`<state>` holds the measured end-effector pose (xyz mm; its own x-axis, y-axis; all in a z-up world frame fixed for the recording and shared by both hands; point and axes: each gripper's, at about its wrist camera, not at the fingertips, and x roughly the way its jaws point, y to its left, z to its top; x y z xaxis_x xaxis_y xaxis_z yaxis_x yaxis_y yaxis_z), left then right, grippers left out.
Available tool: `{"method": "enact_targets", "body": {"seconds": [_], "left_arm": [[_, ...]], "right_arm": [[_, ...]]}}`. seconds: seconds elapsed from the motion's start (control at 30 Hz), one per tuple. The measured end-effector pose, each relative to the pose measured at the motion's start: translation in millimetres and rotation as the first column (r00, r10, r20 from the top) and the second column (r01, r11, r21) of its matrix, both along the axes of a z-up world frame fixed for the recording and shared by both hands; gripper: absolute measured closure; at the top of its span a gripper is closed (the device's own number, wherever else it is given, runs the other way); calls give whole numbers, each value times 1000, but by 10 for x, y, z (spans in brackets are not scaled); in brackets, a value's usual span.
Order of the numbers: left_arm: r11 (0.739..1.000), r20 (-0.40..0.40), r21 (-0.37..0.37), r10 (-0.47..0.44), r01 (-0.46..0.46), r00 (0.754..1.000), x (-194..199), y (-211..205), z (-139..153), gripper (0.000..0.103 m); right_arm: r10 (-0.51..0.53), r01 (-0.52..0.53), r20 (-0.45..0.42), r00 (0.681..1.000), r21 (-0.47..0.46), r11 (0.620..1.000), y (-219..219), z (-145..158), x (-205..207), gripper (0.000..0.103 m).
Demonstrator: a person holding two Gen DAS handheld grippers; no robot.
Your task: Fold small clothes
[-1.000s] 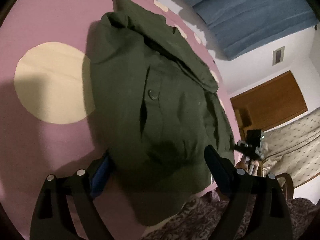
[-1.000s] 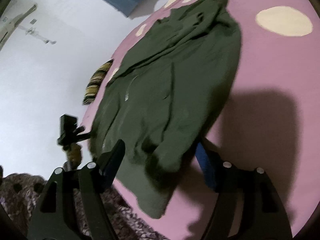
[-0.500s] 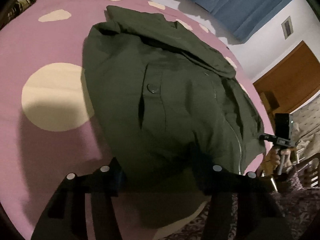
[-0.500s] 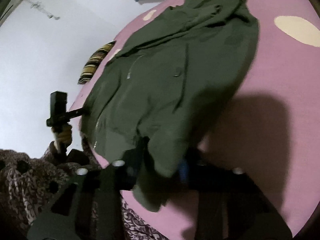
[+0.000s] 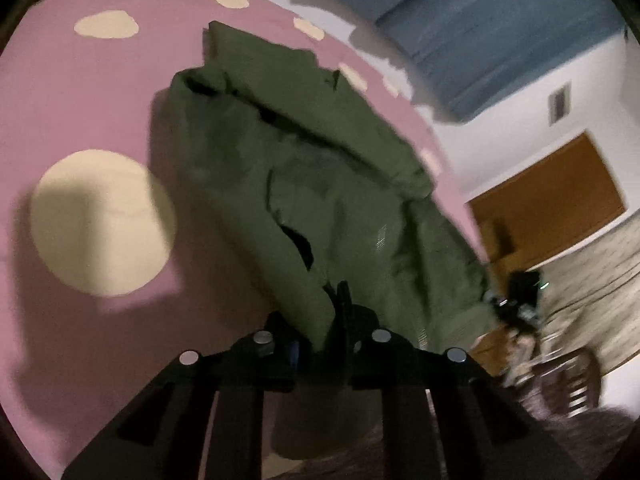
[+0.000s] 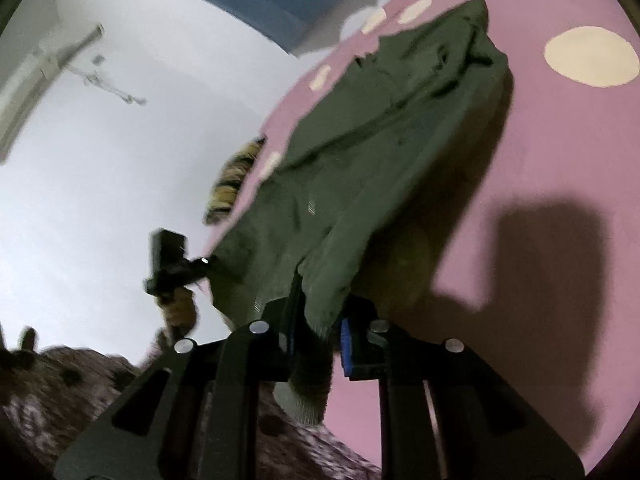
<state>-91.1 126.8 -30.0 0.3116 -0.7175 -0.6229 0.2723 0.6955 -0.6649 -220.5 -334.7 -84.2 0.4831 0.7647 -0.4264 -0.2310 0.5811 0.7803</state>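
No legible text, label, brand, number or sign appears in either wrist view. The small pale striped patches on the green jacket [image 5: 312, 184], near the centre of each frame, are too blurred to read as lettering.

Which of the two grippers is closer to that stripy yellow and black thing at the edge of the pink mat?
The left one. The left gripper hangs just below the stripy thing; the right gripper is farther, clamped on the green jacket.
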Motion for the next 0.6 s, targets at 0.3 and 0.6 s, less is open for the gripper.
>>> {"method": "enact_targets", "body": {"seconds": [0.3, 0.6], "left_arm": [[980, 4, -192, 51, -49, 999, 513, -46, 375, 88], [967, -22, -226, 114, -116, 993, 1384, -127, 515, 88]], "right_arm": [[-71, 53, 81, 994, 204, 977, -113, 320, 425, 89], [-204, 193, 0, 979, 321, 927, -443, 249, 1392, 89]]}}
